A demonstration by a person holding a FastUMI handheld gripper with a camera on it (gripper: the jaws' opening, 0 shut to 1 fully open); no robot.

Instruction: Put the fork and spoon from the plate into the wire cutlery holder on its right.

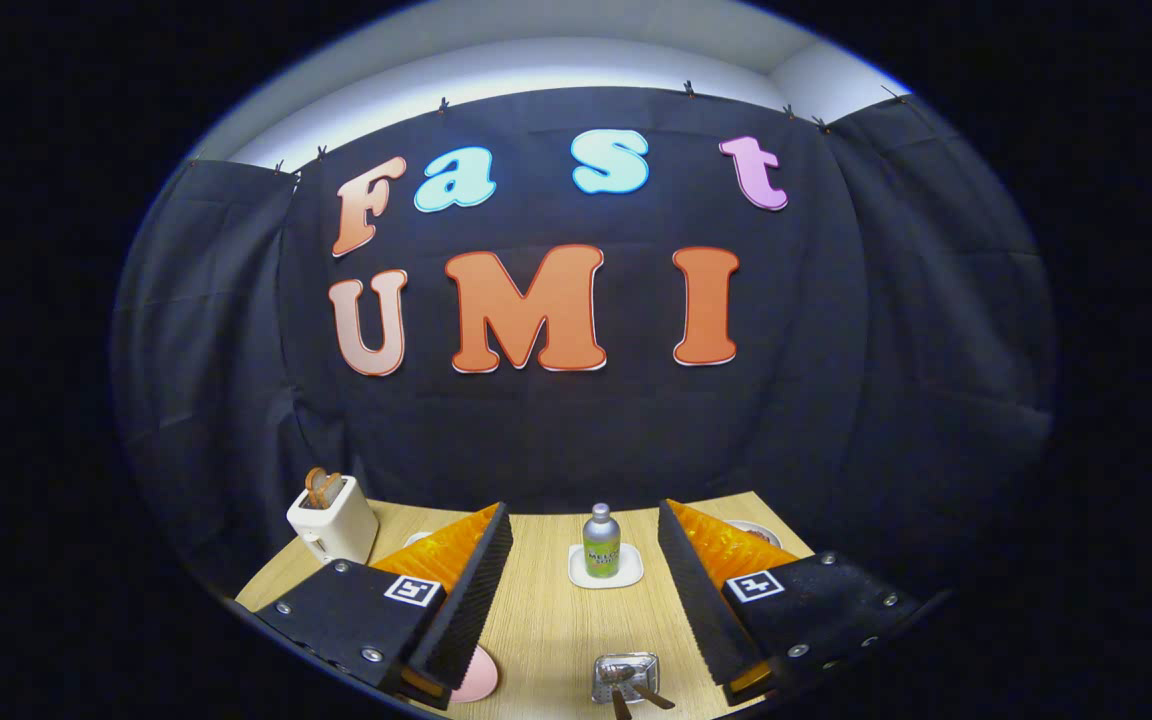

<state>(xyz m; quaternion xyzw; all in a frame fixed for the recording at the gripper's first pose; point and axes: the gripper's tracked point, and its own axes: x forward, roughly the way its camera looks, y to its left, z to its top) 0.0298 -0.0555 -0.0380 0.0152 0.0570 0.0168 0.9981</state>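
Note:
My gripper (pixel 583 507) is open, held above the wooden table (pixel 546 620) with nothing between its fingers. A small wire cutlery holder (pixel 626 676) sits low between the fingers, close to the right one. Two dark handles (pixel 648 694) stick out of it towards me; I cannot tell which is the fork and which the spoon. Left of the holder, the edge of a pink plate (pixel 481 676) peeks out from under the left finger (pixel 466 590). Most of the plate is hidden.
A small bottle (pixel 601 541) stands on a white square coaster (pixel 605 574) beyond the holder. A white toaster (pixel 333 522) with bread in it stands at the table's far left corner. A white dish (pixel 758 531) shows behind the right finger.

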